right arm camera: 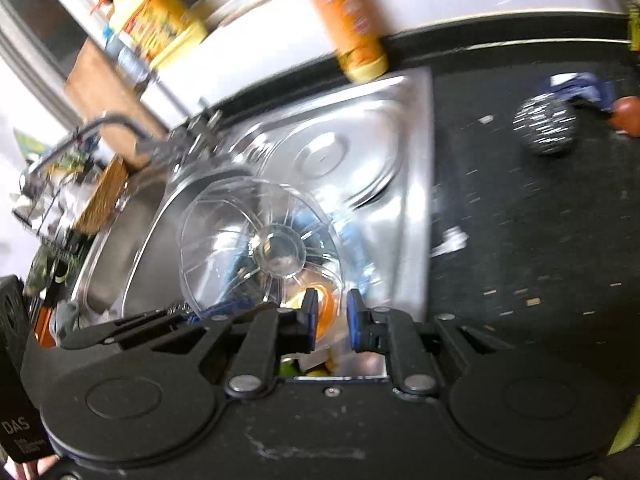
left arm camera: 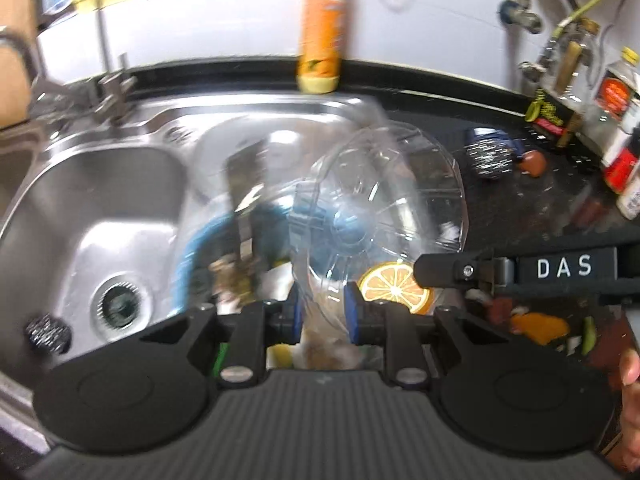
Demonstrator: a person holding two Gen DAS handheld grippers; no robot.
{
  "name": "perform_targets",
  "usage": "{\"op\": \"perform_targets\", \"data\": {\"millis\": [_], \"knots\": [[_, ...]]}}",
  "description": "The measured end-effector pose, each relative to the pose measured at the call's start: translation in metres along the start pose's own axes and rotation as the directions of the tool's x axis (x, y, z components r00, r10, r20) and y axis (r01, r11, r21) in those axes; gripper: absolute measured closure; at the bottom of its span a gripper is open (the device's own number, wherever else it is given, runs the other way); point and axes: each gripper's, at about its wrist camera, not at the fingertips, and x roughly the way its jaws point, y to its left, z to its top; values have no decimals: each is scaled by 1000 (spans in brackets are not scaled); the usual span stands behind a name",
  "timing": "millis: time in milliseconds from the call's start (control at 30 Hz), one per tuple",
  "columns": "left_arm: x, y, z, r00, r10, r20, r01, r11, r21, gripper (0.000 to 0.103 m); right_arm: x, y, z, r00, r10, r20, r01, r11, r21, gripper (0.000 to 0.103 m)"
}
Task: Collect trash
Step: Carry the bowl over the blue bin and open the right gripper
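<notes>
Clear plastic bottle (left arm camera: 384, 208) is up over the sink's (left arm camera: 100, 200) steel drain side, bottom end facing the cams. Left gripper (left arm camera: 322, 312) has its blue pads (left arm camera: 352, 312) squeezed on the bottle, so it's held there. Bottle's long way runs out ahead of those fingers, w/ the base farthest. Right gripper (right arm camera: 332, 316) sits just under the bottle (right arm camera: 260, 240); its pads (right arm camera: 354, 316) are a bit apart w/ smth orange between, can't tell if it's pinching. Left is nearer & has it. An orange slice (left arm camera: 396, 288) & food bits lie below.
</notes>
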Motion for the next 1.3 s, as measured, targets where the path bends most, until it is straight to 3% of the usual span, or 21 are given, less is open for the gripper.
{"op": "perform_targets", "data": {"millis": [233, 500, 967, 1300], "knots": [[8, 35, -25, 998, 6, -68, -8, 1000, -29, 82, 33, 29, -15, 995, -8, -103, 2, 999, -54, 86], [27, 37, -38, 990, -7, -142, 3, 1000, -29, 81, 49, 29, -23, 981, -49, -186, 35, 996, -77, 86], [66, 44, -21, 983, 71, -167, -76, 997, -23, 73, 87, 45, -2, 973, -123, -194, 86, 978, -189, 86], [84, 42, -9, 982, 107, -157, -106, 994, 12, 73, 102, 39, 11, 970, -141, -199, 102, 976, -192, 86]]}}
